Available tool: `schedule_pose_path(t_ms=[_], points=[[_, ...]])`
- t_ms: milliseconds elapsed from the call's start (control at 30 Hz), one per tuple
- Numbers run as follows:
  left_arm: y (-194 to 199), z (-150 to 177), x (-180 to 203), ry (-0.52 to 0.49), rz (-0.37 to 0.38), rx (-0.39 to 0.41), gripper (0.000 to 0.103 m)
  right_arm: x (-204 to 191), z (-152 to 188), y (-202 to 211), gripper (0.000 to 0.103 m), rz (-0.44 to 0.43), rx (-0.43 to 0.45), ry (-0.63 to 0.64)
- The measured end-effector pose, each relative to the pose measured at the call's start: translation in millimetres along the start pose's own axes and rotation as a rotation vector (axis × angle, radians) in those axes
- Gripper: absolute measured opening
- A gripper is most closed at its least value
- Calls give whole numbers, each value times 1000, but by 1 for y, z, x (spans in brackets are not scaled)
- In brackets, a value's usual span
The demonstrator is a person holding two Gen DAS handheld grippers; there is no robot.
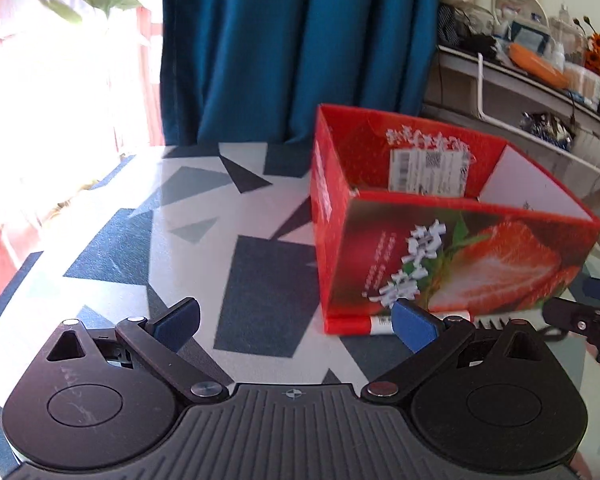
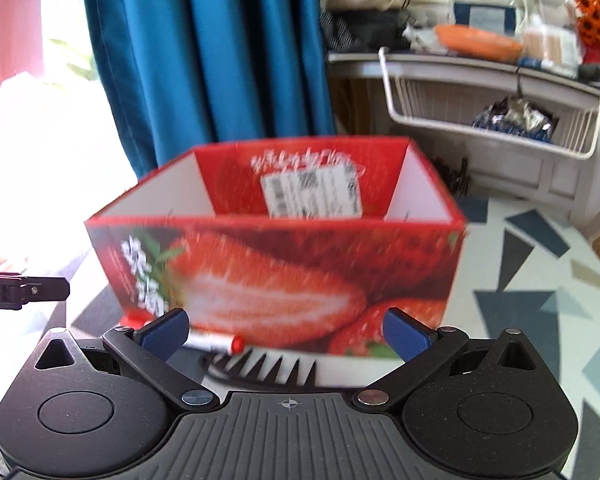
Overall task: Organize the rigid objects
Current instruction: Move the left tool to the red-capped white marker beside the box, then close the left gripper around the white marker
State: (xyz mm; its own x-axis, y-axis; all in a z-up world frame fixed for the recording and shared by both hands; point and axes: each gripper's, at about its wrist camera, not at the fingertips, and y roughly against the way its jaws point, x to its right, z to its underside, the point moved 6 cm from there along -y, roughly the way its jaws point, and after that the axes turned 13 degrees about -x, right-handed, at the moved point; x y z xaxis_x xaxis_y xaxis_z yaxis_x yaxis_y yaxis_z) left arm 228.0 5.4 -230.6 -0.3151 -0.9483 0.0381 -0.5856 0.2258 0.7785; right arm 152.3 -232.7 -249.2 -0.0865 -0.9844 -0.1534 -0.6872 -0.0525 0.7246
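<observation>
A red open-topped strawberry box [image 1: 452, 256] stands on the patterned table [image 1: 140, 240]; it also fills the middle of the right wrist view [image 2: 276, 264]. A white marker with a red cap [image 1: 380, 325] lies at the box's near foot, and shows in the right wrist view [image 2: 216, 342]. A black comb [image 2: 268, 366] lies in front of the box, beside the marker. My left gripper [image 1: 296, 326] is open and empty, left of the box. My right gripper [image 2: 286, 334] is open and empty, just above the comb and marker.
A blue curtain [image 1: 300, 40] hangs behind the table. A cluttered shelf with a white wire basket [image 2: 492, 120] stands at the back right. The other gripper's body shows at the left edge of the right wrist view [image 2: 24, 290].
</observation>
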Motion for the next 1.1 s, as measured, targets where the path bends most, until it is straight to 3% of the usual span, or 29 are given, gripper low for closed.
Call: schedule_pose_path(t_ms=[133,433,667,800,933,1100], points=[[-10,2,1,-12,15,-13,103,-2,4,-24,99,-36,-60,-24],[-41,4,8,-46,80,-73,93,-22,8,-64,73,-107,-148,1],[-64,0,19,-49,120,-106,84,-38,6,-78,56,-120,-167,42],[-71,-1,23,-56,143,-112,78,-43,6,-82,52,-119,-163,56],[-77,0,21,-38,176,-130,62,-44,6,-82,46,-119,-168,65],[-80,1,16,-17,207,-125,57,-45,6,-83,40,-101,-161,87]])
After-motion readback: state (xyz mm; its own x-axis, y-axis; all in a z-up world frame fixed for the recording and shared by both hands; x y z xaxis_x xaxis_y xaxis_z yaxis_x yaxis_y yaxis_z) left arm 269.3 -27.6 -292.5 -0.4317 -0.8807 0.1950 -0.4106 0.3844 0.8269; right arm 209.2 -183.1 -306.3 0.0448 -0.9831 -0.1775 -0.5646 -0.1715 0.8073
